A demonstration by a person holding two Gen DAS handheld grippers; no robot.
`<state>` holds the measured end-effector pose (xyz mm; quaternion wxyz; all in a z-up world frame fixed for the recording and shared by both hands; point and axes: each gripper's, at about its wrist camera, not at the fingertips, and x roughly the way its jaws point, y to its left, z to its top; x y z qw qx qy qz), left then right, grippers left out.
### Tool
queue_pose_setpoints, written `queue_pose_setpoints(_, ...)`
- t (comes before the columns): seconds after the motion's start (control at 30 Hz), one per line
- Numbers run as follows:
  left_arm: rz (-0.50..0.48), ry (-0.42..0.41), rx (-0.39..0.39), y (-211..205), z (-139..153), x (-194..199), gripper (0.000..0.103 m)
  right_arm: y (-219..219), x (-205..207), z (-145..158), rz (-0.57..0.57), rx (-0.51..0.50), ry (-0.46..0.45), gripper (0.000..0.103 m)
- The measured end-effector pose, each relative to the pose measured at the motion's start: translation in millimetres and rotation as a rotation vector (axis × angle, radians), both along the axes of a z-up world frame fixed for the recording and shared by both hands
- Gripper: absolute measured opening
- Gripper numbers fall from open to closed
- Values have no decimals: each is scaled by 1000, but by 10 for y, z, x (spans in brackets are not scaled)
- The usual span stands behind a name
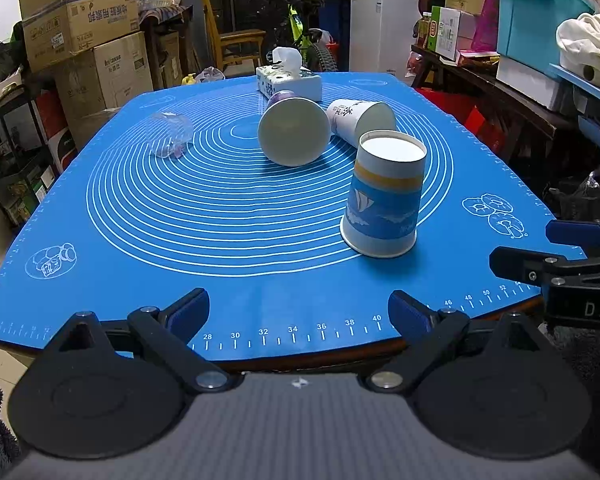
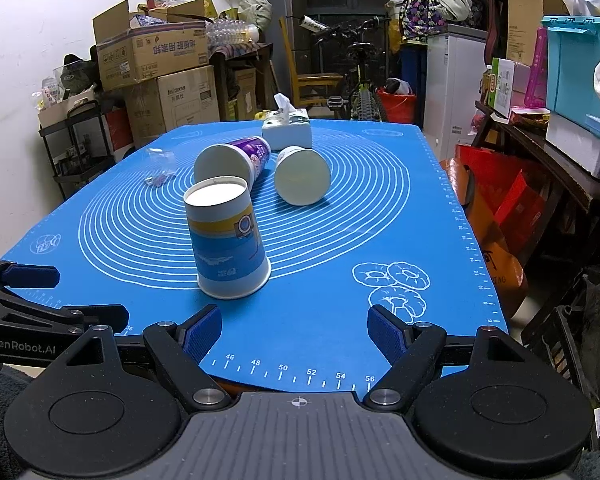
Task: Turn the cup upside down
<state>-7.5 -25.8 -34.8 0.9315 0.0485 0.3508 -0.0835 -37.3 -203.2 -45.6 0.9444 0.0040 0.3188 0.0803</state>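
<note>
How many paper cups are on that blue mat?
3. The blue sailboat cup stands upside down nearest; the purple cup and the white cup lie on their sides behind it. A clear plastic cup lies left.

The left gripper was matte black plastic, with two round disc-shaped housings at its near corners and a grey ribbed plate between them bearing a small crosshair mark. Angled black link arms — each pinned with silver round-headed screws — ended in dark blue pads. The right gripper had the same build: black discs, a grey ribbed centre plate with a crosshair, silver screws and blue ribbed pads. White lettering reading "GenRobot.AI" marked the side of the black body seen at the left edge of the right wrist view.
</note>
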Motion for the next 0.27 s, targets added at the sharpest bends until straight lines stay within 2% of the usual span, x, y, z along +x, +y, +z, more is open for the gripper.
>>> queue_pose_setpoints(0.27, 1, 4, 2, -10, -19, 22, 95, -22, 9, -3, -2, 8, 0, 83)
